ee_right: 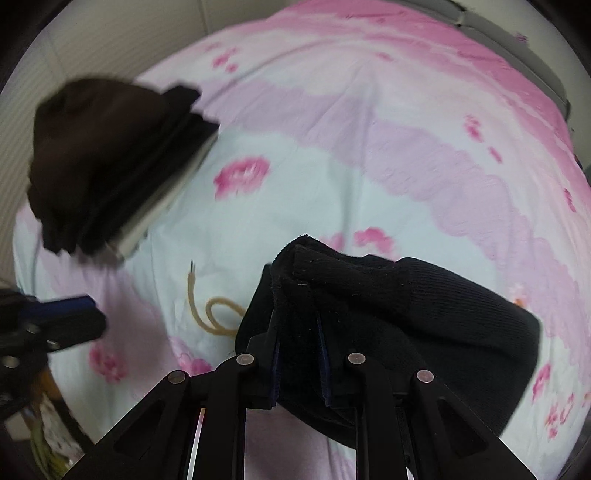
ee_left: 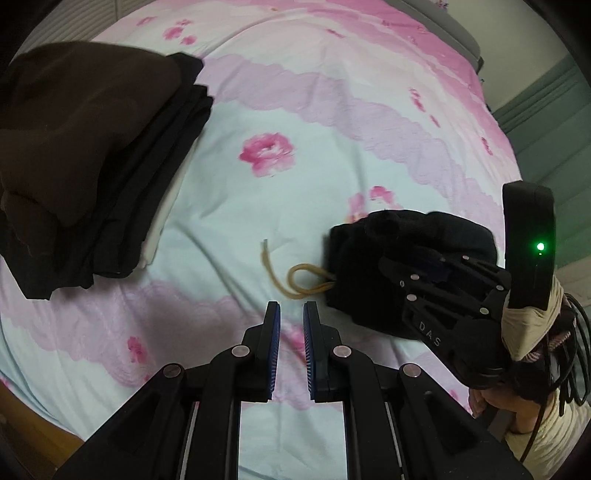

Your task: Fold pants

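Note:
The folded black pants [ee_right: 424, 325] lie in a thick bundle on the flowered bedsheet [ee_right: 332, 166], with a tan drawstring [ee_right: 210, 314] trailing out to the left. My right gripper [ee_right: 297, 332] is shut on the bundle's near left edge. In the left wrist view the pants [ee_left: 365, 273] lie at the right under the right gripper [ee_left: 436, 280], the drawstring [ee_left: 295, 280] beside them. My left gripper [ee_left: 291, 314] hangs above the sheet just left of the pants, empty, its jaws a narrow gap apart.
A stack of folded dark clothes [ee_left: 85, 162] topped by a brown piece sits at the left of the bed, also in the right wrist view [ee_right: 107, 162]. The bed's far edge and a grey headboard [ee_left: 461, 29] lie beyond. The person's arm [ee_left: 535, 406] is at the right.

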A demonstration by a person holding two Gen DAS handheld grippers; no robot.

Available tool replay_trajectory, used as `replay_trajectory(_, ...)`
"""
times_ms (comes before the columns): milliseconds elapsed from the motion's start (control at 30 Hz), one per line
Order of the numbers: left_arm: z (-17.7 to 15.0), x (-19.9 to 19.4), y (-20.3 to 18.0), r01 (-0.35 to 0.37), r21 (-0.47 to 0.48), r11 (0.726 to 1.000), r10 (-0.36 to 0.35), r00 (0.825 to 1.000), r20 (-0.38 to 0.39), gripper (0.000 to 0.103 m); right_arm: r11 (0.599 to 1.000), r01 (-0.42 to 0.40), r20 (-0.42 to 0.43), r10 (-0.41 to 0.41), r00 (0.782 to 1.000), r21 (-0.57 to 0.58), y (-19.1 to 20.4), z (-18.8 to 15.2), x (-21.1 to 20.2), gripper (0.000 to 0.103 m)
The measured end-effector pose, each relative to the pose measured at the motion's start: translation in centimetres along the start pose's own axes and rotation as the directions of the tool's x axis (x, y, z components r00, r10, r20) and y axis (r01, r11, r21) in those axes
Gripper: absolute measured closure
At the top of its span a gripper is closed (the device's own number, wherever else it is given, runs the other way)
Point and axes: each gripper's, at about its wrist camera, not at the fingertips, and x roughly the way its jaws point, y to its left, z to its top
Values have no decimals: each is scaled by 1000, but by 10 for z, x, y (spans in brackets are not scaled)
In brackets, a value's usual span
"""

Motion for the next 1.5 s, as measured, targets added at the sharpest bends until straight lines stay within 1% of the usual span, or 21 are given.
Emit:
replay_trajectory(33,1,2,2,-2,-2,1000,2,1000,-2,83,1000,-13,-17,13,1000,-2,0,0,5,79)
replay_trajectory(100,3,1,5,-1,-15,1000,1,1000,0,65,998,-54,-37,55,998,33,-4,-2,12,74)
replay_trajectory(167,8,-5,5,2,-33,999,-1,1000,27,53,993,-100,-32,102,994,63,-8,-1,10,62)
replay_trajectory(233,13,-17,2,-8,-21,1000,9,997,72,48,989,-129,-22,130,991,71,-5,1,4,54)
replay_trajectory(333,18,-38,-7,-42,19,999,39,989,144,40,975,-204,-2,205,979,89,-1,-3,-21,54)
replay_trajectory(400,18,-53,-16,-48,49,998,38,980,195,33,962,-252,48,248,968,108,-4,-11,-48,51)
replay_trajectory(433,17,-56,-23,-41,72,997,26,979,200,32,959,-260,73,253,965,116,-6,-14,-58,45)
replay_trajectory(467,16,-55,-30,-27,100,995,8,982,190,31,955,-266,111,252,961,130,-10,-22,-72,36)
replay_trajectory(533,14,-50,-45,24,151,988,-48,986,159,29,956,-234,173,204,964,175,-25,-43,-98,31)
replay_trajectory(600,11,-38,-60,56,188,981,-81,989,127,24,959,-191,191,152,970,209,-41,-60,-111,30)
replay_trajectory(700,10,-17,-79,121,208,971,-140,987,82,23,954,-104,159,61,985,282,-74,-92,-112,30)
replay_trajectory(733,12,-4,-84,155,196,968,-169,984,54,23,947,-88,142,46,989,308,-84,-101,-109,30)
replay_trajectory(800,19,18,-87,187,146,971,-191,981,14,22,919,-64,100,27,995,389,-107,-121,-100,30)
replay_trajectory(900,27,54,-84,209,39,977,-207,977,-48,23,885,-46,57,22,998,463,-128,-142,-85,30)
replay_trajectory(1000,29,79,-80,222,-33,975,-224,970,-90,23,863,-42,32,30,999,504,-141,-153,-70,30)
replay_trajectory(1100,29,95,-82,166,-38,985,-169,981,-93,25,847,-56,31,47,998,529,-149,-162,-58,30)
replay_trajectory(1133,29,96,-82,163,-41,986,-166,982,-87,29,844,-55,32,45,998,534,-150,-165,-57,30)
replay_trajectory(1200,29,97,-84,214,-56,975,-219,972,-89,62,840,-57,32,48,998,540,-153,-166,-45,30)
replay_trajectory(1300,31,95,-90,213,-65,975,-218,972,-88,80,839,-60,22,57,998,541,-156,-163,-29,30)
replay_trajectory(1400,36,78,-93,250,-77,965,-255,965,-60,85,842,-72,23,70,997,534,-156,-161,-18,30)
replay_trajectory(1500,41,38,-100,322,-46,945,-321,946,30,87,852,-50,7,54,998,522,-155,-160,-10,30)
